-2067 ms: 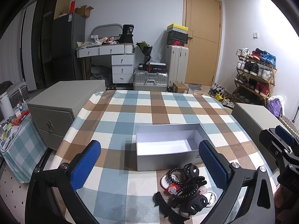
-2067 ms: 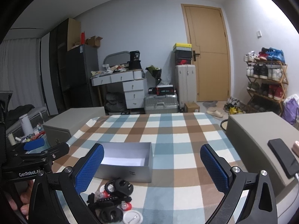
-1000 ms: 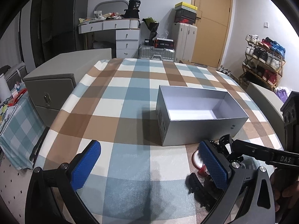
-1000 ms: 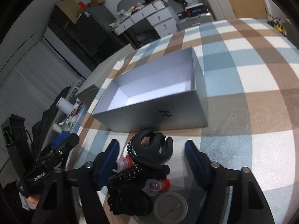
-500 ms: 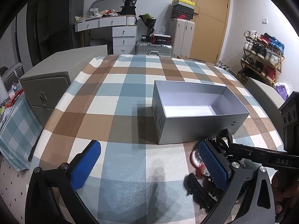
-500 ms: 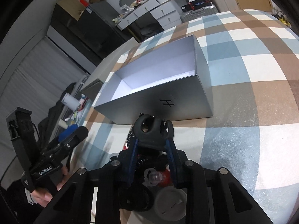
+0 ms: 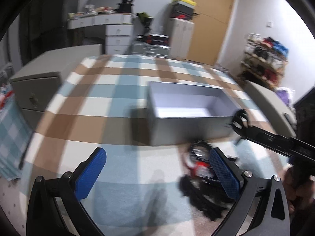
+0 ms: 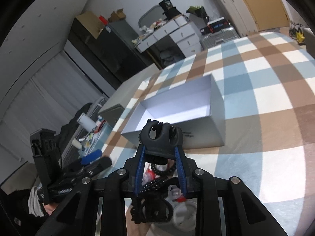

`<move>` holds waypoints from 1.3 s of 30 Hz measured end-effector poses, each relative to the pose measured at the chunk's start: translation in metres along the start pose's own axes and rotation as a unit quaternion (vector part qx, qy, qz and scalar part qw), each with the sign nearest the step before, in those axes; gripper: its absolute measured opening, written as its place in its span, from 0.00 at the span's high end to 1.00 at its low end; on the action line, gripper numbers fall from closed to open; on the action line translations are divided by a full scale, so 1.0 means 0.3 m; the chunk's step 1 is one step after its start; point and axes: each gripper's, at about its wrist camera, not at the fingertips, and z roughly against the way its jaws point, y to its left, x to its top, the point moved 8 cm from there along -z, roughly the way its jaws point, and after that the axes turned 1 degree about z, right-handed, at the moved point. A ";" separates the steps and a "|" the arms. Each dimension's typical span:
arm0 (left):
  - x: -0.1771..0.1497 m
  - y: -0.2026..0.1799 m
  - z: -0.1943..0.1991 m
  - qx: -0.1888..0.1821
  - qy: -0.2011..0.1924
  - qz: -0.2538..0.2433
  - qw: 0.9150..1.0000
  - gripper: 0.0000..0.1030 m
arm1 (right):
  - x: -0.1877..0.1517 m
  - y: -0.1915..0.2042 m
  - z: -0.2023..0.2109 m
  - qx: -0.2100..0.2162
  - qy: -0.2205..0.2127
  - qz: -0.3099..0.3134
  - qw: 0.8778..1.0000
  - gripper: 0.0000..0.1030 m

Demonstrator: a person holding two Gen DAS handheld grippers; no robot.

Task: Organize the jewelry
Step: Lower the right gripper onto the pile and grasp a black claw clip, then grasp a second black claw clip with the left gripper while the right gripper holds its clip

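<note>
The right gripper had just closed its blue ribbed pads narrowly on a black plastic claw hair clip, which hung just in front of the near wall of the open, matte silver-grey cardboard box. The grip sat low on the clip's curved, smooth shell, so it could probably pivot or slip out before clearing the box rim; a clip carried too low might also knock the light box across the checked blue, brown and white tablecloth. A strand of glossy black beads lay directly beneath and could snag a tooth. The remaining heap of black and red accessories lay just in front of the box. The left gripper stood wide and empty beside it.
</note>
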 end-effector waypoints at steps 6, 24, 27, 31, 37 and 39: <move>-0.060 -0.094 -0.017 -0.053 0.043 -0.024 0.997 0.01 | 0.011 -0.027 0.051 -0.007 -0.018 -0.009 1.000 0.72; -0.124 -0.320 -0.019 -0.096 0.089 -0.103 0.986 0.10 | -0.025 -0.075 0.126 -0.020 -0.035 -0.014 0.999 0.72; -0.138 -0.337 -0.041 -0.101 0.114 -0.096 0.984 0.27 | -0.027 -0.085 0.136 -0.020 -0.039 -0.018 0.999 0.72; -0.145 -0.351 -0.049 -0.095 0.124 -0.094 0.983 0.28 | -0.030 -0.092 0.148 -0.021 -0.044 -0.018 0.999 0.72; -0.151 -0.352 -0.068 -0.053 0.129 -0.115 0.984 0.35 | -0.030 -0.090 0.156 -0.018 -0.049 -0.013 0.999 0.72; -0.153 -0.346 -0.075 -0.036 0.129 -0.121 0.984 0.41 | -0.029 -0.089 0.160 -0.015 -0.051 -0.012 0.998 0.72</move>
